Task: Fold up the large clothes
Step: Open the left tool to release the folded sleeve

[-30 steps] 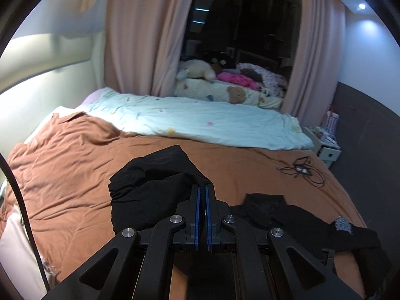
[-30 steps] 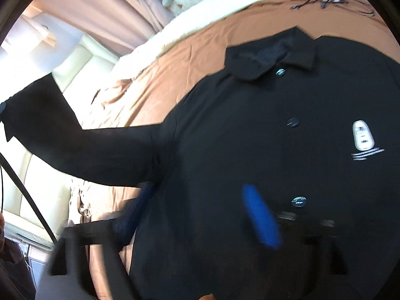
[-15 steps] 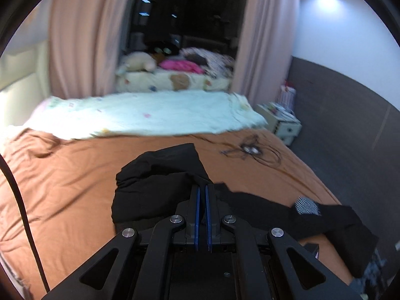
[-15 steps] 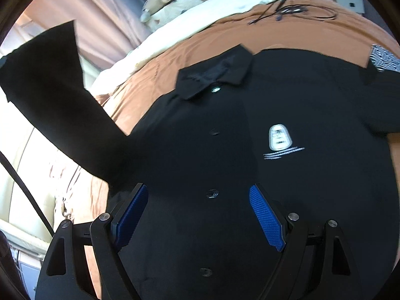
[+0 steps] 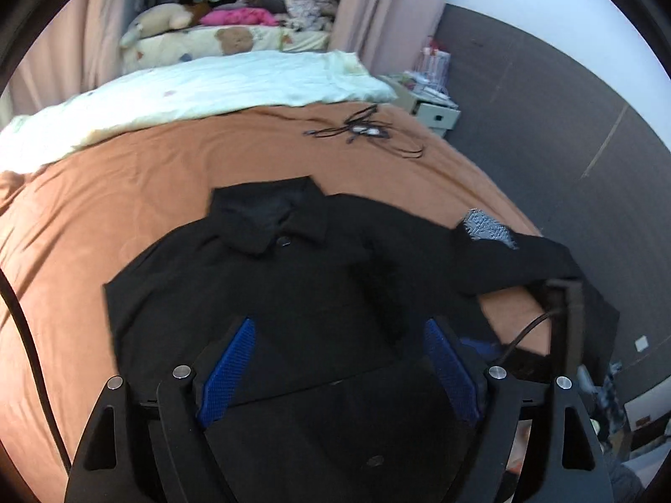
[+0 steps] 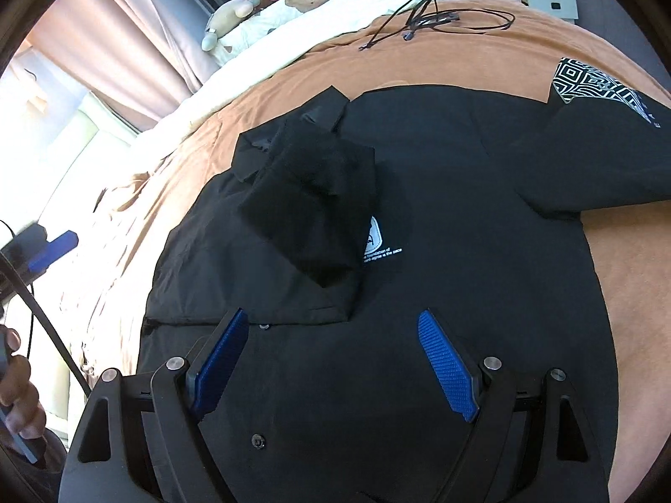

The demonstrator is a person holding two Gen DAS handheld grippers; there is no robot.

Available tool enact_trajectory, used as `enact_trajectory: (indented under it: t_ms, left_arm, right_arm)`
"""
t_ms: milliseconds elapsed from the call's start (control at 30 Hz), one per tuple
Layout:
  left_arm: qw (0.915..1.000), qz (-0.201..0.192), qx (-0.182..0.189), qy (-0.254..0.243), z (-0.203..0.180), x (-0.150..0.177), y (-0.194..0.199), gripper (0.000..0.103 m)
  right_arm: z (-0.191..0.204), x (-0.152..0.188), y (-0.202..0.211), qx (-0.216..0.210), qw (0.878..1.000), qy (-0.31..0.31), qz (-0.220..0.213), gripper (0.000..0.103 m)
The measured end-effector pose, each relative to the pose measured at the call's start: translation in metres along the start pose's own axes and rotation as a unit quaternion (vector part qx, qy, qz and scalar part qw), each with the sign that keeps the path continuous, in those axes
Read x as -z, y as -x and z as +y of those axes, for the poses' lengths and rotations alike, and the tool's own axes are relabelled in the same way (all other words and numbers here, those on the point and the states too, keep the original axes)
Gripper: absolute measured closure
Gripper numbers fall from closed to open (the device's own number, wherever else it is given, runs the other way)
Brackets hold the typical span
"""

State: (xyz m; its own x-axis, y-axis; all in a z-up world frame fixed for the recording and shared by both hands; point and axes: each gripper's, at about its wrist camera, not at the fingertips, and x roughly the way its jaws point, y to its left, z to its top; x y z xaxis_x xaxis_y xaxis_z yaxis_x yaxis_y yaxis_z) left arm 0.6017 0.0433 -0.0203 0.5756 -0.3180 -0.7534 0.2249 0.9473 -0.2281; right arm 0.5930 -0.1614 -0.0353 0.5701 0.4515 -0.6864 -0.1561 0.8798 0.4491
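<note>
On the brown bedsheet [image 6: 482, 42] the black button shirt [image 6: 461, 218] lies flat, its left sleeve [image 6: 318, 209] now dropped across the chest at 11 o'clock, since the left claw [image 5: 335, 360] has released it and, like the right claw [image 6: 331, 356], hovers spread, leaving the other sleeve [image 6: 599, 155] unfolded.

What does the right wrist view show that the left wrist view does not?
Only the right wrist view shows the white chest logo with the folded sleeve lying partly over it. Only the left wrist view shows the dark wall. Both show the black shirt, the patterned patch, the cables and open blue fingers.
</note>
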Motion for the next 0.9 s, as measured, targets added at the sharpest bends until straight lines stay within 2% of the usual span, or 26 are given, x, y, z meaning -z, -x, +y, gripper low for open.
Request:
enact_trajectory:
  t_ms: [100, 233, 400, 467, 533, 567, 633, 767, 833, 900]
  left_arm:
    - [0.9993, 0.001, -0.036, 0.013, 0.026, 0.007, 0.009, 0.019]
    - [0.9968, 0.003, -0.071, 0.036, 0.063, 0.020, 0.019, 0.019]
    - [0.9908, 0.019, -0.119, 0.060, 0.109, 0.042, 0.017, 0.019]
    - [0.9882, 0.028, -0.135, 0.067, 0.123, 0.051, 0.013, 0.019]
    - [0.9858, 0.043, -0.143, 0.077, 0.139, 0.061, 0.001, 0.020]
    - [0.9848, 0.050, -0.145, 0.082, 0.145, 0.066, -0.006, 0.020]
    - [0.9831, 0.066, -0.145, 0.091, 0.156, 0.076, -0.020, 0.029]
    - [0.9794, 0.098, -0.146, 0.099, 0.171, 0.095, -0.050, 0.041]
    - [0.9764, 0.113, -0.149, 0.108, 0.179, 0.105, -0.061, 0.060]
    - [0.9759, 0.118, -0.136, 0.123, 0.186, 0.111, -0.067, 0.060]
  right_arm:
    - [0.000, 0.003, 0.017, 0.017, 1.000, 0.011, -0.001, 0.021]
    - [0.001, -0.007, 0.010, 0.058, 0.998, 0.014, -0.001, 0.021]
    - [-0.018, -0.021, -0.012, 0.082, 0.996, -0.018, 0.010, 0.021]
    - [-0.026, -0.024, -0.020, 0.085, 0.996, -0.028, 0.016, 0.029]
    - [-0.031, -0.029, -0.029, 0.092, 0.995, -0.027, 0.016, 0.044]
    - [-0.032, -0.032, -0.031, 0.094, 0.995, -0.023, 0.014, 0.047]
    - [-0.034, -0.038, -0.035, 0.100, 0.995, -0.017, 0.014, 0.062]
    - [-0.049, -0.052, -0.042, 0.074, 0.997, -0.032, 0.018, 0.067]
    - [-0.054, -0.060, -0.039, 0.061, 0.997, -0.038, 0.019, 0.067]
    - [-0.060, -0.065, -0.030, 0.053, 0.998, -0.044, 0.012, 0.067]
